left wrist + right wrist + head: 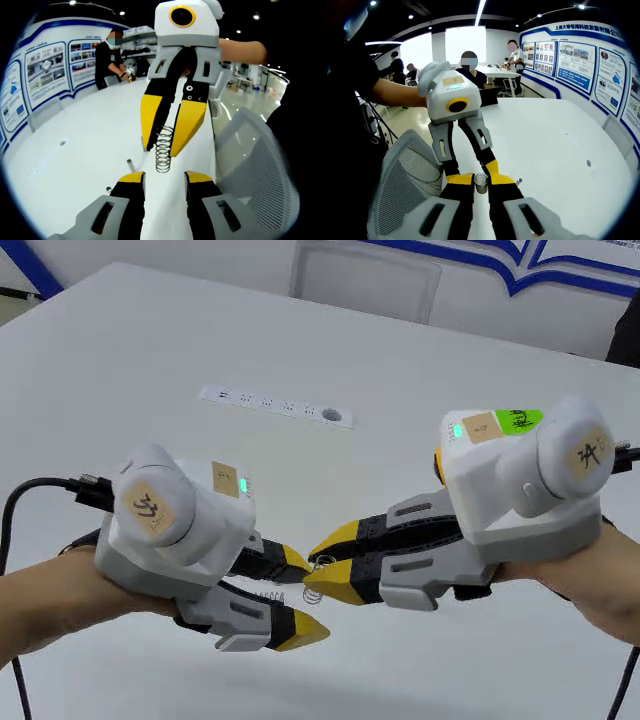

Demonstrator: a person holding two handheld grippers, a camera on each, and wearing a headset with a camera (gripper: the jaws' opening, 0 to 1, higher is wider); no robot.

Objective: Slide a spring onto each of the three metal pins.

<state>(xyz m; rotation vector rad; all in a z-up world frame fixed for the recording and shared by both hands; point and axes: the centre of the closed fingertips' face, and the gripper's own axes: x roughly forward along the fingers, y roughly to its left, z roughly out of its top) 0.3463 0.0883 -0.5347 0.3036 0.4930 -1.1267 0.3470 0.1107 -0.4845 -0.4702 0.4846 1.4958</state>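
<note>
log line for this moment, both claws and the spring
left claw: open | right claw: shut on spring | pin: bare, on table

Silvery spring [163, 149] in right tool [480, 178]

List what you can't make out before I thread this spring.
- Pins: head view, hidden behind the left gripper and right gripper; left gripper view, two tiny ones, third unplaced.
- Spring: right gripper view, seen end-on, length hidden by its jaws.
</note>
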